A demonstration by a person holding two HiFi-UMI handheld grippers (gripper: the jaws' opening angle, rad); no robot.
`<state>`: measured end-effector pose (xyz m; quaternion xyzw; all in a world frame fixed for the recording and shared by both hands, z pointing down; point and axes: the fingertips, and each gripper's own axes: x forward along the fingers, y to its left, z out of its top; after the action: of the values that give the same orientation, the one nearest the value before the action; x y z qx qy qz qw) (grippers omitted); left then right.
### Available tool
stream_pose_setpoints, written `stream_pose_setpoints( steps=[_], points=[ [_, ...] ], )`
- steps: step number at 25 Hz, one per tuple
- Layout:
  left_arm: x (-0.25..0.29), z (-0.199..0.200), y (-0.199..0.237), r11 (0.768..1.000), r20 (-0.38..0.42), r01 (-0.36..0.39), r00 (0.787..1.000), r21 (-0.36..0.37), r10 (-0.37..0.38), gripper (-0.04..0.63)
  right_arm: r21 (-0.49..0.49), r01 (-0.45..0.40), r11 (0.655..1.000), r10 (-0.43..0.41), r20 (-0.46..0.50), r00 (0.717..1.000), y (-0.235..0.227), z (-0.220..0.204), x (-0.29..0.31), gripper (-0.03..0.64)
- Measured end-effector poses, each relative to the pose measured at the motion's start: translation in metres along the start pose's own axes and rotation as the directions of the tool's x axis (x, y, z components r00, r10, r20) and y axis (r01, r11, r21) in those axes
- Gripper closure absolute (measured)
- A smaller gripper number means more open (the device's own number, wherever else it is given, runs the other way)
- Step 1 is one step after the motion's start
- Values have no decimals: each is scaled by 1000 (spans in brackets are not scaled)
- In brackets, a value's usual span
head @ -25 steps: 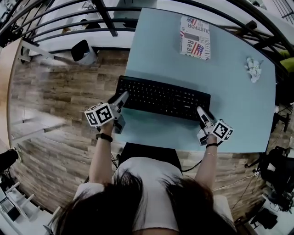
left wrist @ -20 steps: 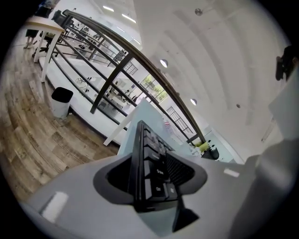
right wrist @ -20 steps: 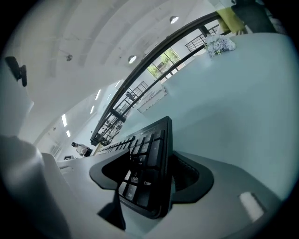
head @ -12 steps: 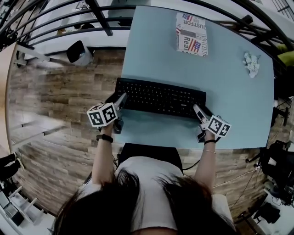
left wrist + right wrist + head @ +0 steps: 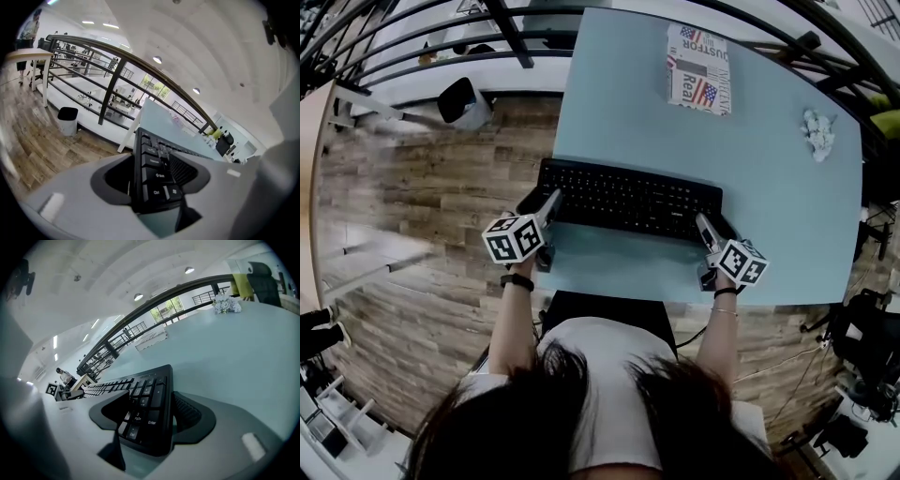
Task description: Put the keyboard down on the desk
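In the head view the black keyboard (image 5: 628,199) lies flat on the pale blue desk (image 5: 769,187) near its front edge. The left gripper (image 5: 546,202) is at its left end and the right gripper (image 5: 705,227) at its right end, while a printed packet (image 5: 698,70) and a crumpled paper wad (image 5: 817,131) sit well apart at the far side. In the left gripper view the jaws have just been opening and stand apart with the keyboard's left end between them, released rather than clamped. In the right gripper view the jaws have likewise just been opening and stand wide around the number-pad end, not gripping it.
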<state>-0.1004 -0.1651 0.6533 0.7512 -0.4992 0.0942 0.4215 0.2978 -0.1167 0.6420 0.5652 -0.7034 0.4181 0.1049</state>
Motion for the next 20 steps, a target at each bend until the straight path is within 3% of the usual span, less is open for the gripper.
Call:
stream_pose_setpoints(
  steps=[5, 12, 20],
  points=[
    [1, 3, 5, 1000, 15, 1, 1000, 9, -1, 327, -25, 17, 1000, -16, 14, 1000, 4, 2, 5, 351],
    [5, -10, 4, 1000, -24, -2, 1000, 20, 2, 323, -98, 76, 992, -77, -5, 997, -5, -2, 1, 351],
    [3, -8, 3, 993, 2, -17, 1000, 115, 17, 311, -146, 101, 984, -94, 55, 994, -7, 0, -7, 353]
  ],
)
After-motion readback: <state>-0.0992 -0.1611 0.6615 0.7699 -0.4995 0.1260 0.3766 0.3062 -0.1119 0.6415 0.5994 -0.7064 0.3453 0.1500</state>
